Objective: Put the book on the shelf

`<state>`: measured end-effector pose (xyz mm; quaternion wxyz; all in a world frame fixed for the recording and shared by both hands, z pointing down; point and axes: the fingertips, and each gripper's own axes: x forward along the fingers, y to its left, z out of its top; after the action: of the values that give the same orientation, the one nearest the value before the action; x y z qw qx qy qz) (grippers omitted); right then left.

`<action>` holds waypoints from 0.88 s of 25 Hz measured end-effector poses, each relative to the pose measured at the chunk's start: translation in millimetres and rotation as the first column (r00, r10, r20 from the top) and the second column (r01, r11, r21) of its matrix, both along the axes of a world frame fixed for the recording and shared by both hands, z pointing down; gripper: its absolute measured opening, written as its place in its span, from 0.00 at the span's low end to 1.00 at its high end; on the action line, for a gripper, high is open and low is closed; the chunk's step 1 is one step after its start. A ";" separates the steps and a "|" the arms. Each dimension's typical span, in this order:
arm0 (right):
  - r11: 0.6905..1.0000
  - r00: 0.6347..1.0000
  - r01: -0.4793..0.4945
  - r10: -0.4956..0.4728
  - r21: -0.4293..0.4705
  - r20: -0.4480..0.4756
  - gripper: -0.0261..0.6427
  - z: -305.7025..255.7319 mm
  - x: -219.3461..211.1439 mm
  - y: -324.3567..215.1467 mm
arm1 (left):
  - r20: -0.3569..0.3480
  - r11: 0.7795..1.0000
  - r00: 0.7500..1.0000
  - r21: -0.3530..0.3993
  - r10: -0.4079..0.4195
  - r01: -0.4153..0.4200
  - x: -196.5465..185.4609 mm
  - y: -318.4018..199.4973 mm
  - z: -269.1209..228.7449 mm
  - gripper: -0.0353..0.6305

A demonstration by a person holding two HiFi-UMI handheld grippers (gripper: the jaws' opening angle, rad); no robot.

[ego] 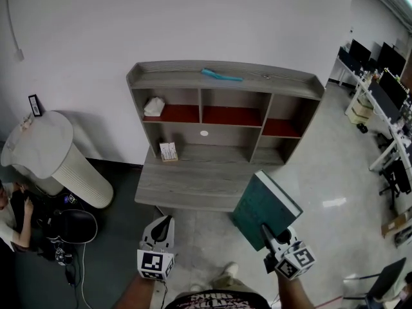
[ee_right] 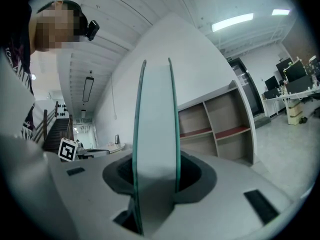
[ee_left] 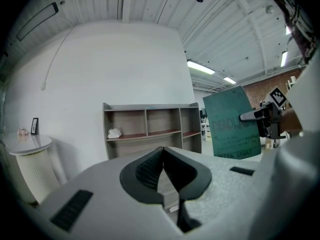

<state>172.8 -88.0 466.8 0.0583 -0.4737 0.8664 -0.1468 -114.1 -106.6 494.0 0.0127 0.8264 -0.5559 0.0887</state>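
Right gripper (ego: 266, 232) has the thick teal hardcover book (ego: 261, 205) firmly pinched, its fingers (ee_right: 195, 176) clamped on both covers, the pale page edge facing back along them. The book hangs tilted in the air, just off the front right corner of the grey wooden shelf unit (ego: 225, 85), not touching it. Left gripper (ego: 165, 226) hovers low alongside, fingers (ee_left: 147, 169) pressed together with nothing between them.
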 end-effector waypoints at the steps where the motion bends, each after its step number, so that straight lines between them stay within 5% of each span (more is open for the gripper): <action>1: 1.000 1.000 0.001 -0.001 0.000 -0.003 0.28 -0.5 2.5 -2.3 | -0.003 1.000 1.000 0.001 0.001 -0.001 3.1 -3.5 -0.5 0.06; 22: 0.999 0.999 0.038 -0.038 -0.002 -0.023 0.28 -0.9 90.7 -84.7 | -0.003 0.998 0.999 0.026 -0.054 0.054 81.9 -79.4 -15.1 0.06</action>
<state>263.5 -172.7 465.9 0.0450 -0.4589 0.8757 -0.1432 -32.3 -185.9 479.0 0.0050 0.8113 -0.5791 0.0799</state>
